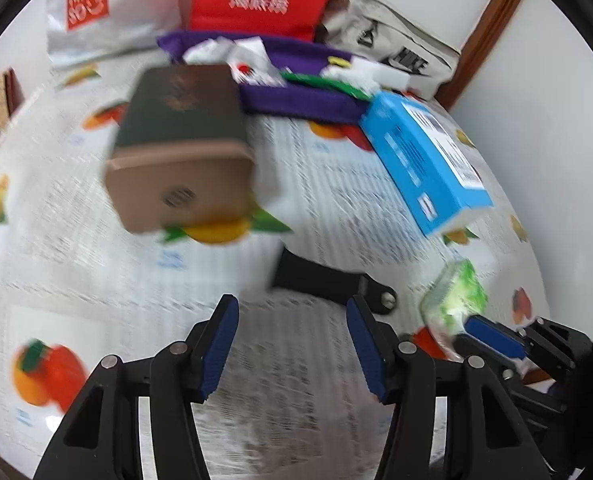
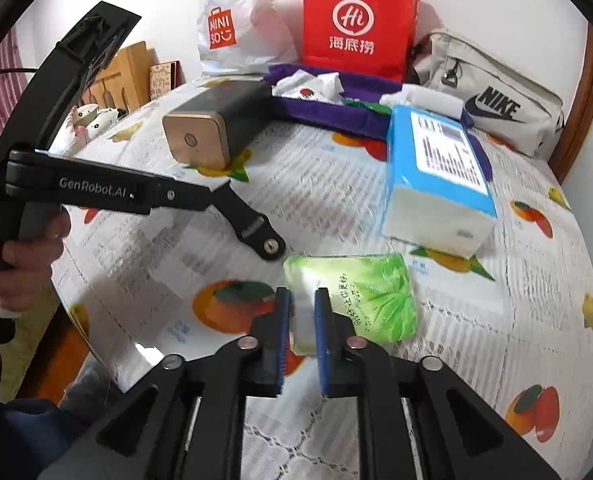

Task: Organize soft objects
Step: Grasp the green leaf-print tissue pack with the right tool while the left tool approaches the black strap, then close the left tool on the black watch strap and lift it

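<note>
Green tissue pack [image 2: 360, 300] pinched in right tool [image 2: 302, 336].

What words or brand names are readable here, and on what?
"MINISO": white plastic bag.
"Hi" and "海底捞": red paper bag.
"NIKE": grey pouch.
"GenRobot.AI": left tongs, on the handle.
Blue tissue pack label and green tissue pack print: too blurred.

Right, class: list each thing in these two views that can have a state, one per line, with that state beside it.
right gripper: shut on the green tissue pack
green tissue pack: gripped at its left edge, sealed
left gripper: open, holding nothing
blue tissue pack: lying flat, far end propped on the tray
purple tray: holding white packets
dark box: lying on its side
red bag: upright
</note>
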